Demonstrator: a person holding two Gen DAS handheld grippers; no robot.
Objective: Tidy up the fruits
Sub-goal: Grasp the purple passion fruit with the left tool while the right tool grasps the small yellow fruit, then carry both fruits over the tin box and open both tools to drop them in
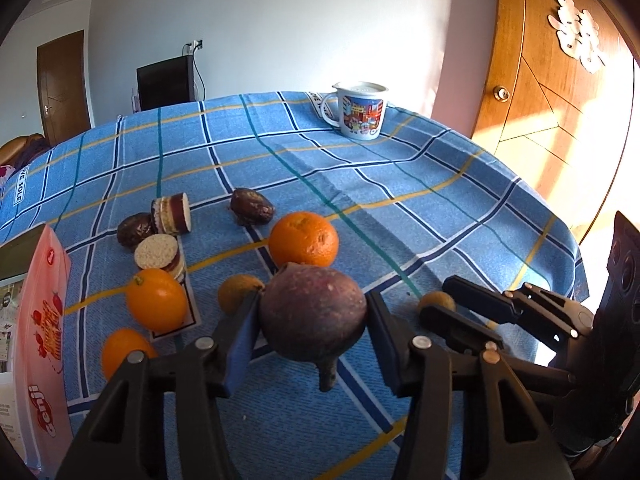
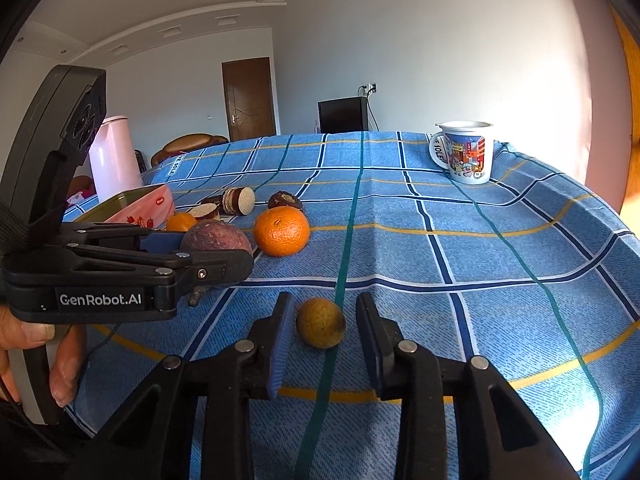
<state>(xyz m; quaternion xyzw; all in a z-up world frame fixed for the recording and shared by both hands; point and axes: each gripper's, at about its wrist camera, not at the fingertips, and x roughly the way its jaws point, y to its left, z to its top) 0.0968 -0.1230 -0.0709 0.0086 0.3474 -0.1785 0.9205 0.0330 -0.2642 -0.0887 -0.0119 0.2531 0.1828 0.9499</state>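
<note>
My left gripper [image 1: 312, 312] is shut on a dark purple passion fruit [image 1: 313, 312], held just above the blue checked cloth; it also shows in the right wrist view [image 2: 216, 238]. My right gripper [image 2: 322, 322] is open around a small yellow-brown fruit [image 2: 321, 323] on the cloth, not touching it. That fruit shows in the left wrist view [image 1: 437, 303] by the right gripper [image 1: 448, 300]. An orange mandarin [image 1: 303, 239] lies just beyond the passion fruit. Two orange kumquats [image 1: 157, 298] [image 1: 124, 350] and another yellow-brown fruit [image 1: 238, 293] lie at the left.
Two dark dates [image 1: 251, 206] [image 1: 134, 231] and two round layered cakes [image 1: 173, 213] [image 1: 160, 257] lie at the back left. A pink tin box [image 1: 38, 320] stands at the left edge. A printed mug [image 1: 360, 110] stands far back. The table edge drops at the right.
</note>
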